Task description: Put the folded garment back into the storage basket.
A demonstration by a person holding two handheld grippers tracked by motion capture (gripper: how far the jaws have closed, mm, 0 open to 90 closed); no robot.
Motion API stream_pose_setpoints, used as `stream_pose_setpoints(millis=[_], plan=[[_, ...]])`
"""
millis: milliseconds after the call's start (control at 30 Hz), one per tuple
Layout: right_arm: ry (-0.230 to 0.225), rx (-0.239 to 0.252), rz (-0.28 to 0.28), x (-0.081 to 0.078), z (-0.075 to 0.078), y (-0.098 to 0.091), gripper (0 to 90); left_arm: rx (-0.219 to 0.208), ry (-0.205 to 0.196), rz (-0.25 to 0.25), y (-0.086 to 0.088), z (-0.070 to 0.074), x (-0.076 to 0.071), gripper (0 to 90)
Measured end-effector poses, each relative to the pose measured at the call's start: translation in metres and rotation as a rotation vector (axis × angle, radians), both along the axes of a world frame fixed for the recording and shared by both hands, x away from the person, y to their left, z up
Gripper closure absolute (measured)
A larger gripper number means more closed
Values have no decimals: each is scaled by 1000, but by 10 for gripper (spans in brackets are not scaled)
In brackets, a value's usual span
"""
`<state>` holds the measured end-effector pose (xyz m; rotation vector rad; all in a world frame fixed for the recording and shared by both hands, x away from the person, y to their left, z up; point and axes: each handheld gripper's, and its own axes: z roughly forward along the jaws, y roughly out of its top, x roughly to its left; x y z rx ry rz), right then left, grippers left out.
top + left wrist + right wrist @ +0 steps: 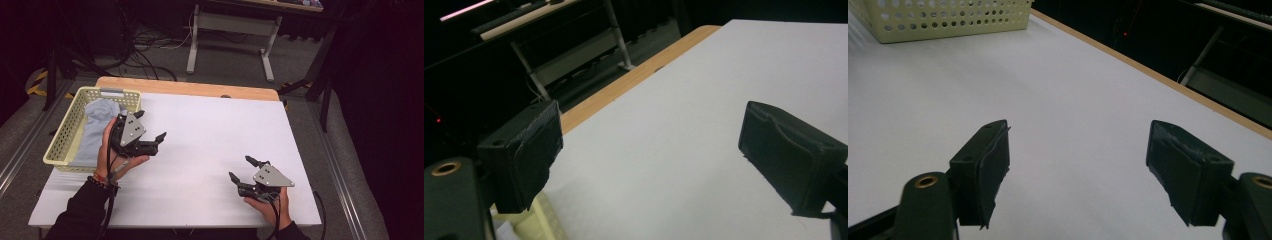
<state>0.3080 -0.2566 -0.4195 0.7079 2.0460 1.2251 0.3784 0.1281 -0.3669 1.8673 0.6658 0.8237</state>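
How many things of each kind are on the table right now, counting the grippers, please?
Grippers: 2, left gripper and right gripper, both with jaws open
Baskets: 1, pale yellow basket
Cloths: 1, light blue cloth inside it
Total: 4

I see bare white tabletop (215,145) between my two grippers, open for passing. At the table's left edge a pale yellow perforated basket (67,132) with light blue cloth (95,130) inside stands just beside my left gripper (150,131), blocking that side.
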Motion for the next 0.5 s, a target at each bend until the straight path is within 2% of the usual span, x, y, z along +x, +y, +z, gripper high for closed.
stream_pose_setpoints(millis=[233,300,367,500], plan=[[1,5,7,-2,1,2,263,13,-19,-58,-10,-5,-13,104],[1,1,11,-3,0,3,263,12,-29,-65,-10,-5,-15,105],[6,2,15,-3,0,5,263,-9,-26,-94,-9,-6,-21,103],[6,-6,23,-4,-1,8,261,-5,-41,-111,-8,-10,-29,104]])
